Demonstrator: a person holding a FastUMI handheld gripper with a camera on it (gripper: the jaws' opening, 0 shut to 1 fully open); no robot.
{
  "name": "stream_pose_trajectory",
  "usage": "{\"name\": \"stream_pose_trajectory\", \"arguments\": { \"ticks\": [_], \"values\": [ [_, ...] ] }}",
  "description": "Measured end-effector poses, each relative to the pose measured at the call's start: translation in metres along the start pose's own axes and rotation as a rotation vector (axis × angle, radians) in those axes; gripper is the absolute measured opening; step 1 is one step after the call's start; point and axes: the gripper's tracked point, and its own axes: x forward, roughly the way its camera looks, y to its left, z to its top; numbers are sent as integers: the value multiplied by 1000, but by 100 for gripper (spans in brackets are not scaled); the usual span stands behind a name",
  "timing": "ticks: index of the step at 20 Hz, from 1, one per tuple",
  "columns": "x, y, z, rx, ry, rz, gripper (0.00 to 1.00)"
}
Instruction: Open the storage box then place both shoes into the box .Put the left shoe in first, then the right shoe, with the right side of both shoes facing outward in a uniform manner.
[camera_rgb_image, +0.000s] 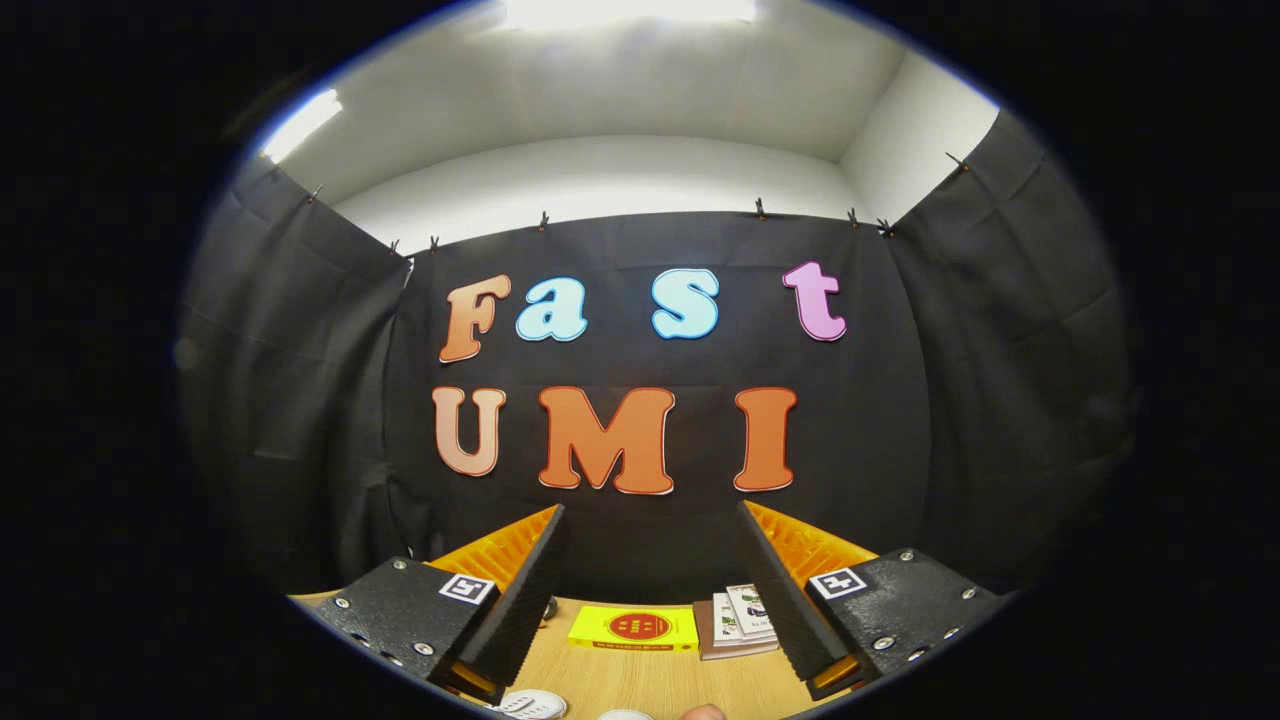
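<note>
Matt black cloth wall (880, 420), smooth pale wood table (650, 680), a glossy yellow booklet (633, 628) on it.

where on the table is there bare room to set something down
The gripper is open, nothing between its fingers. Bare wood table lies between the fingers, bordered beyond by the yellow box and beside it the stack of booklets. It is crowded along the back wall, and white items crowd the near edge.

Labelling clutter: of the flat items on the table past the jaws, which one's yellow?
The yellow box, lying flat beyond the open jaws; the stack of booklets beside it is brownish and white.
</note>
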Motion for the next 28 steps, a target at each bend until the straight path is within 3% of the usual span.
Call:
{"name": "stream_pose_trajectory", "arguments": {
  "ticks": [8, 14, 22, 28],
  "values": [
    [7, -10, -17, 50, 36, -22, 99],
    [13, 4, -59, 163, 174, -7, 99],
    [7, 58, -127, 332, 384, 116, 97],
    [-22, 116, -204, 425, 660, 226, 97]
  ]
}}
